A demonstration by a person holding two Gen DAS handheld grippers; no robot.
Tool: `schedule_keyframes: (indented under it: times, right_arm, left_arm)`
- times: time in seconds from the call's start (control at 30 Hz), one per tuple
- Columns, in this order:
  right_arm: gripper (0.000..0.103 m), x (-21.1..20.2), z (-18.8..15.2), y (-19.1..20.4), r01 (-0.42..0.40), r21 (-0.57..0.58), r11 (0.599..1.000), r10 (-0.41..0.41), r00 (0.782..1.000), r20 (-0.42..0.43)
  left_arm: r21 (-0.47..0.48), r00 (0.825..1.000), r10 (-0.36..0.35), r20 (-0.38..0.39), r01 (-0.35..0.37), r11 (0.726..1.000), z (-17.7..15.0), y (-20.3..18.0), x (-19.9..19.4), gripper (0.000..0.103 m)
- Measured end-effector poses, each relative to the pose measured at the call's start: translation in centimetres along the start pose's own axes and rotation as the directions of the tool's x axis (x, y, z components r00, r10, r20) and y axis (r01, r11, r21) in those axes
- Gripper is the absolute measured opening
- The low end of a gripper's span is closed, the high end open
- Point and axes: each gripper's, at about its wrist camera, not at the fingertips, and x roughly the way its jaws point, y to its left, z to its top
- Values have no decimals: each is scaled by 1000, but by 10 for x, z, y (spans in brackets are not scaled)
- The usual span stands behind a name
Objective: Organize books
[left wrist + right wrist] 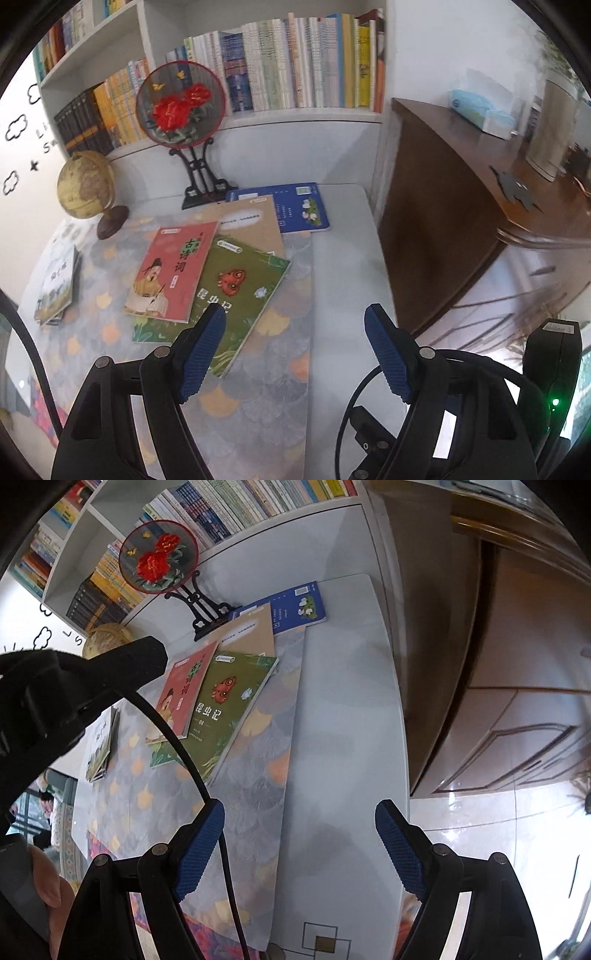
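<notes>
Likely a home study: packed bookshelves (295,62), globe (86,186), wooden cabinet (461,206).

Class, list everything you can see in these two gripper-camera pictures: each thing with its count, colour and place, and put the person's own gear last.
Red book: one, red cover, top of the overlapping pile on the table.
Green book: one, green, under the red book.
Tan book: one, tan, beneath the green book.
Blue book: one, blue, far end of the pile.
Pale books: small stack, pale covers, table's left edge.
Globe: one, yellowish, left rear of the table.
Round fan: one, red flowers, on a black stand.
Shelf books: many, mixed colours, white bookcase.
Wooden cabinet: one, brown, right of the table.
Tissue box: one, blue and white, on the cabinet.
Left gripper: blue pads, open, empty.
Right gripper: blue pads, open, empty.
</notes>
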Motion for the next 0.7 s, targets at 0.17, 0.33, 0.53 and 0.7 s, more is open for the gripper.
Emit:
schedule_keyframes:
  times: [0.17,0.33,0.53,0.7]
  right_arm:
    - [82,14,17,0,-75,-86,993,71,996,-52]
    - [82,22,32,5,-169,-207,964,146,982,-119]
    - [82,26,43,7,-228,-296,928,183,968,-174]
    - [82,36,47,9,-263,-359,895,200,958,-205]
  left_arm:
    - [-60,992,126,-9,-126,990,3,0,-1,76]
    - [-140,972,233,-17,-234,962,3,-3,-15,76]
    - [-274,983,164,-83,-181,945,-11,9,-13,76]
    - [-406,971,143,-190,-210,889,-51,48,-5,78]
